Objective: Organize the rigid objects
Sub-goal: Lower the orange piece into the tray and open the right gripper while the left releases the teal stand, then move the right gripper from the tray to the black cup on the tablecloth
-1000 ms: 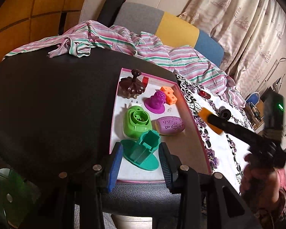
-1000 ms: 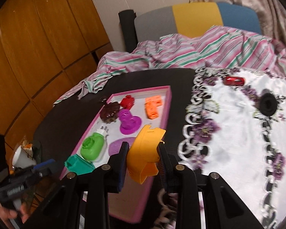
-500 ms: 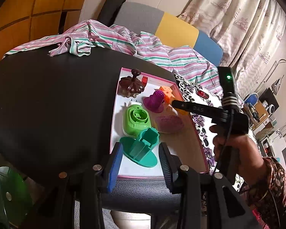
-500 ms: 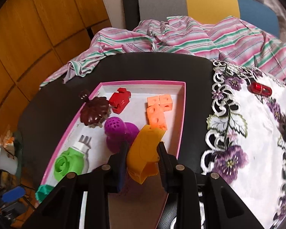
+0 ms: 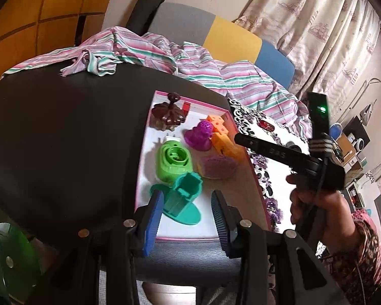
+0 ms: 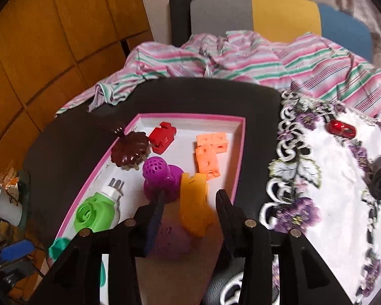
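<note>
While its jaws have just been opening, the right gripper (image 6: 188, 203) stands apart around the curved orange plastic piece (image 6: 193, 203), which sits inside the pink-rimmed white tray (image 6: 188, 118).

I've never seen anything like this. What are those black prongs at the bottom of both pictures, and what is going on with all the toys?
There is no robot here: a person holds a two-fingered gripper in each hand, each carrying a wide-angle camera that looks along its fingers. One picture is from the left gripper, the other from the right gripper. The left view also shows the person's hand holding the right tool. On the dark table lies a pink-edged tray with plastic toys: a green piece, a purple piece, orange blocks, a red block, a brown piece and a teal piece. The right jaws have just been opening, and a yellow-orange piece stands loose between them over the tray. The left gripper is open around the teal piece, not touching it.
</note>
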`<action>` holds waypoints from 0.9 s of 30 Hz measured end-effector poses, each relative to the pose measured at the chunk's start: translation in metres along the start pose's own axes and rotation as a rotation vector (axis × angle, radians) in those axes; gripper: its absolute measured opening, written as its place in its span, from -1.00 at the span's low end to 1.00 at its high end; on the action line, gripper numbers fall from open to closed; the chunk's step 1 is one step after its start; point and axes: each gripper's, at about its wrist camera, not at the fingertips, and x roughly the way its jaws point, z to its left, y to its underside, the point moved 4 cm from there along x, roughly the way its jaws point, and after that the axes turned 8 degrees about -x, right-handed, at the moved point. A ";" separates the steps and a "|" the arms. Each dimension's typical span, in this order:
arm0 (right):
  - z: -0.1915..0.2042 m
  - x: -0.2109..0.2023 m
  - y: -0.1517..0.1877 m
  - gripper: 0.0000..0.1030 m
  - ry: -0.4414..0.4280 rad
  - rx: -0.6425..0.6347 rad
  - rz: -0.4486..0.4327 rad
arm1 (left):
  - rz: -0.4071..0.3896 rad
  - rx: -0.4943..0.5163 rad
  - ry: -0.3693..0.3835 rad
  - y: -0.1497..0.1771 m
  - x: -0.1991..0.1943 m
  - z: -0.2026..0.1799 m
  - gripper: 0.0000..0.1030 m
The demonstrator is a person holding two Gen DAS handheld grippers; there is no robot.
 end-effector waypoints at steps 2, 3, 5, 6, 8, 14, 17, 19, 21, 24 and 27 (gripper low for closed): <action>-0.004 -0.012 0.005 -0.11 -0.008 0.019 -0.021 | 0.011 0.011 0.009 0.000 0.002 -0.007 -0.25; -0.006 -0.016 0.007 -0.10 -0.006 0.027 -0.028 | 0.014 0.017 0.016 0.000 0.003 -0.011 -0.25; -0.013 -0.026 0.013 -0.08 -0.003 0.049 -0.038 | 0.029 0.033 0.031 0.001 0.006 -0.020 -0.25; -0.019 -0.030 0.016 -0.08 0.003 0.062 -0.039 | 0.037 0.040 0.038 0.002 0.008 -0.025 -0.25; -0.027 -0.035 0.021 -0.08 0.019 0.081 -0.037 | 0.049 0.055 0.049 0.003 0.012 -0.035 -0.25; -0.069 -0.051 0.044 -0.08 0.078 0.162 -0.026 | 0.078 0.109 0.084 0.005 0.019 -0.067 -0.24; -0.101 -0.062 0.055 -0.08 0.107 0.218 -0.033 | 0.092 0.146 0.093 0.005 0.024 -0.084 -0.24; -0.126 -0.072 0.059 -0.08 0.135 0.270 -0.045 | 0.103 0.162 0.103 0.006 0.028 -0.093 -0.24; -0.161 -0.084 0.059 -0.08 0.179 0.339 -0.065 | 0.117 0.173 0.106 0.007 0.032 -0.101 -0.24; -0.211 -0.101 0.051 -0.08 0.261 0.435 -0.104 | 0.142 0.184 0.117 0.008 0.041 -0.113 -0.24; -0.264 -0.105 0.038 -0.02 0.313 0.539 -0.120 | 0.167 0.195 0.123 0.010 0.050 -0.125 -0.24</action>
